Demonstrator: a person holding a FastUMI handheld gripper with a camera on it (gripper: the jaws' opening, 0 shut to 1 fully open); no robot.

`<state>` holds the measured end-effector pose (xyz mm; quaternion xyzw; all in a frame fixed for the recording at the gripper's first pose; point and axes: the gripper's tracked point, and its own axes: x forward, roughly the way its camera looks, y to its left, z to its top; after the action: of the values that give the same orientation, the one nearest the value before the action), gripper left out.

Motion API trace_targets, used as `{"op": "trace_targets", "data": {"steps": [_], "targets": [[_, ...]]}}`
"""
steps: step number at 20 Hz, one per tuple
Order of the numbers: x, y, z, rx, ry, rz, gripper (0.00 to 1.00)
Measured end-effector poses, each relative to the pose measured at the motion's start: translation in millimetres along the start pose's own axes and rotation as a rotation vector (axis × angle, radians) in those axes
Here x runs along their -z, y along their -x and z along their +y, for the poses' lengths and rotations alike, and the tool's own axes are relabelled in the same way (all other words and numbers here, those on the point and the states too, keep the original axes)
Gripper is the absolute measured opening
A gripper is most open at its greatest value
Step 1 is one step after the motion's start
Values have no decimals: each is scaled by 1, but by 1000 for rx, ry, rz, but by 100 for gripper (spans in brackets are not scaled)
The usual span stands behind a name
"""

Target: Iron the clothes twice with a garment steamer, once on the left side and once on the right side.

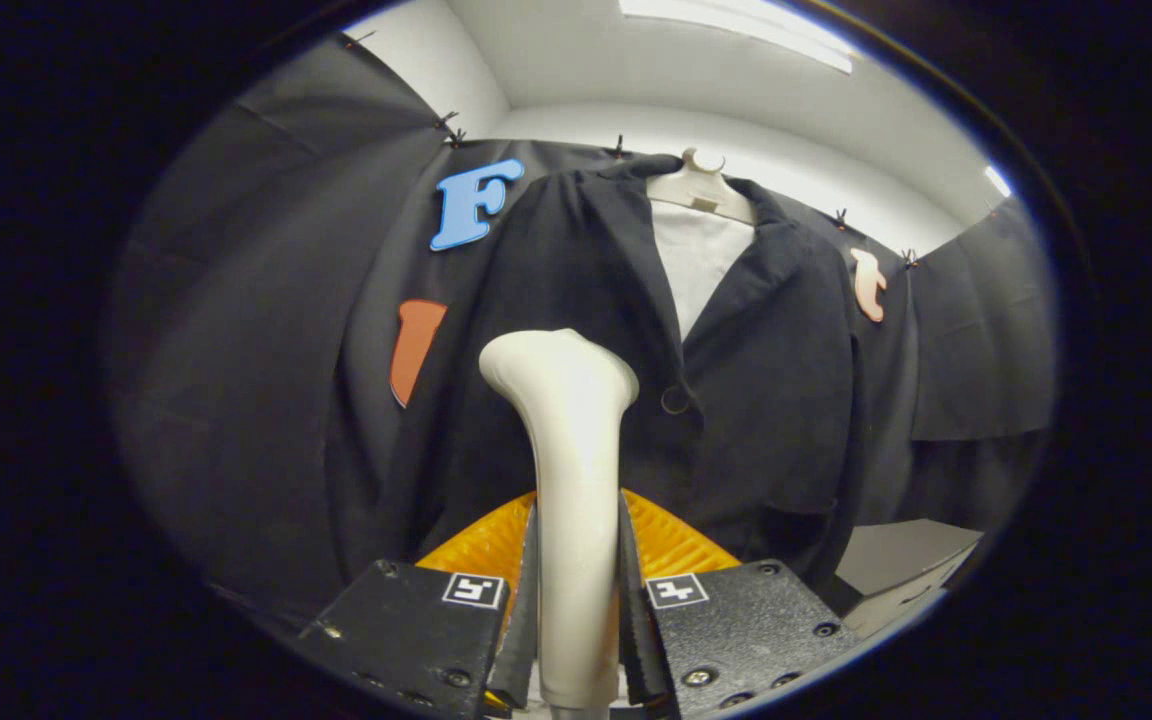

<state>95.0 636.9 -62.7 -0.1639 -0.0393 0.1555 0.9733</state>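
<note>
Nearest to the camera, the tool (576, 600) is closed on the white handle of the garment steamer (571, 440): both fingers (528, 600) press on the handle, one from each side, so the steamer stands upright and cannot turn. This firm hold seems chosen so that the head of the steamer always faces forward, toward the clothes.

Now from large to small. The dark jacket (766, 380) is the biggest thing ahead; it hangs open on a pale hanger (701, 190), with a white shirt (698, 260) showing between the lapels. It hangs flat and at full length, I think so that steam can travel down each front panel without folds in the way. The steamer is next in size; its curved head rises before the jacket's left panel as seen here, just beside the middle opening (whether it touches the cloth I cannot tell). A small dark button (676, 399) sits just beside the head, on the jacket's edge. Low beyond the fingers, at the far side of the jacket's hem, a grey table (911, 560) corner shows.

My judgement is that the steamer is placed for a pass on one side, and the other panel waits for its own pass.
</note>
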Motion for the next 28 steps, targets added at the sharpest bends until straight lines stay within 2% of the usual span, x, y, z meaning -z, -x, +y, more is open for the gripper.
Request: {"op": "trace_targets", "data": {"steps": [10,12,28], "targets": [[49,10,0,0,50,103,38],[72,30,-2,1,59,135,38],[165,63,3,-19,132,368,38]]}}
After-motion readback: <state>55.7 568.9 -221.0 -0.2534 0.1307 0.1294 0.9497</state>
